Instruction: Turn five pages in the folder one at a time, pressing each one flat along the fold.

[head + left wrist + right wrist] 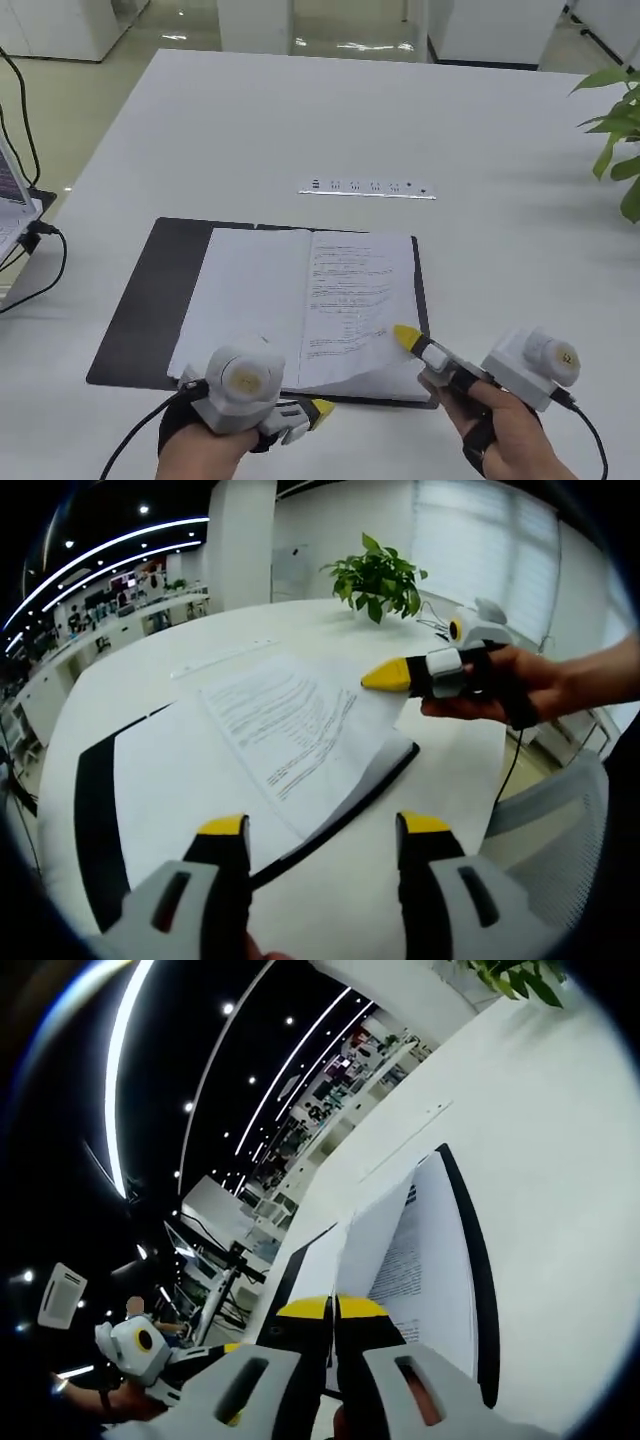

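- Black folder (140,320) lies open on the white table (300,120) in the head view, with much bare table beyond it up to the power strip (367,188). The right tongs (405,337) are at the lower right corner of the printed page (350,290), which curls up. The left tongs (318,410) are just off the near edge.
- Left gripper view: the left tongs (325,825) stand wide apart and hold nothing, before the folder's near edge.
- Right gripper view: the right tongs (333,1308) are closed on the raised page (425,1260) edge.

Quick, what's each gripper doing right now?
Left gripper: open, holding nothing.
Right gripper: closed, pinching the top page at its edge.
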